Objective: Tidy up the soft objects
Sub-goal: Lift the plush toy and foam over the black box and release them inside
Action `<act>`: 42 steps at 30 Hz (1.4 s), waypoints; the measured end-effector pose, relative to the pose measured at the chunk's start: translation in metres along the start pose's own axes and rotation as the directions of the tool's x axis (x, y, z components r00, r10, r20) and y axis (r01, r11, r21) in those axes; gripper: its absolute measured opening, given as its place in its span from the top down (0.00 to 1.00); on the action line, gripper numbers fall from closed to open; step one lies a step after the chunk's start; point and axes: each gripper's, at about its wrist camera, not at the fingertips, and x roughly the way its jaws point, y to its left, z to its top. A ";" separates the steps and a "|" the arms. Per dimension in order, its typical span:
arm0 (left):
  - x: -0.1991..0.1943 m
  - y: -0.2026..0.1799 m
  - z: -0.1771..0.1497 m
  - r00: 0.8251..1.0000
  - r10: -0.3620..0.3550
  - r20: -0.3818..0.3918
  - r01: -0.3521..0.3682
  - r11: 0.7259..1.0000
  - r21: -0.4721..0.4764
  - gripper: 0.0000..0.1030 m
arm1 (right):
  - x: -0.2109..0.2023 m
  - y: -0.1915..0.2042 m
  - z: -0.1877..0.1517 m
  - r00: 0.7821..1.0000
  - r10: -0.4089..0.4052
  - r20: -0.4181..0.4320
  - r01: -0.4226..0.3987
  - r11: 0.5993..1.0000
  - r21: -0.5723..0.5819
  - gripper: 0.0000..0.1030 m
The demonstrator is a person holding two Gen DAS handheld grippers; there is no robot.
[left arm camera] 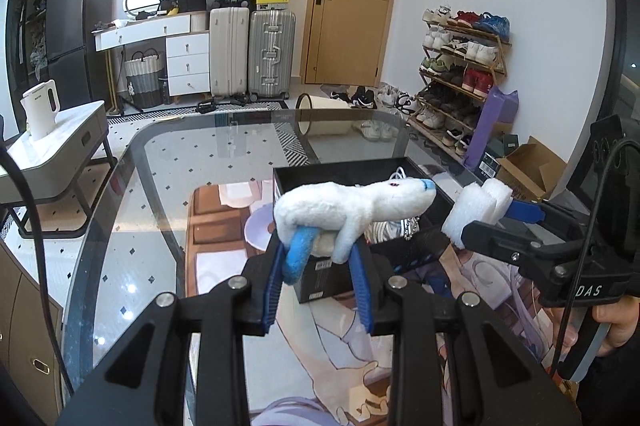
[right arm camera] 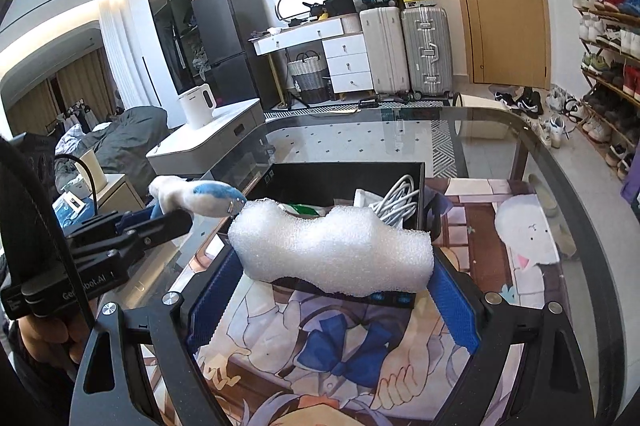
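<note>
My left gripper (left arm camera: 320, 246) is shut on a white plush toy (left arm camera: 352, 206) with blue tail and nose, held above the near edge of the black box (left arm camera: 340, 172). The toy also shows in the right wrist view (right arm camera: 200, 196). My right gripper (right arm camera: 336, 266) is shut on a white foam block (right arm camera: 332, 246), held in front of the black box (right arm camera: 344, 178). In the left wrist view the foam block (left arm camera: 476, 206) and right gripper (left arm camera: 480, 222) hover at the box's right side. The box holds white cables (right arm camera: 396, 198) and other small items.
The box stands on a printed anime mat (right arm camera: 320, 346) on a glass table (left arm camera: 180, 166). A white side table with a kettle (left arm camera: 40, 114) stands to the left. Suitcases (left arm camera: 252, 54), a door and a shoe rack (left arm camera: 460, 74) line the far walls.
</note>
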 end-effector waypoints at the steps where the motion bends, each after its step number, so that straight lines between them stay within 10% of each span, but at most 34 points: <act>1: 0.001 0.000 0.002 1.000 0.000 0.001 0.000 1.000 0.002 0.72 | 0.001 0.000 0.001 1.000 -0.003 0.000 0.003 1.000 -0.003 0.11; 42: 0.104 -0.020 0.035 0.996 0.032 -0.089 -0.025 0.996 0.081 0.71 | 0.084 -0.020 0.035 0.994 -0.084 -0.063 0.072 0.980 -0.184 0.11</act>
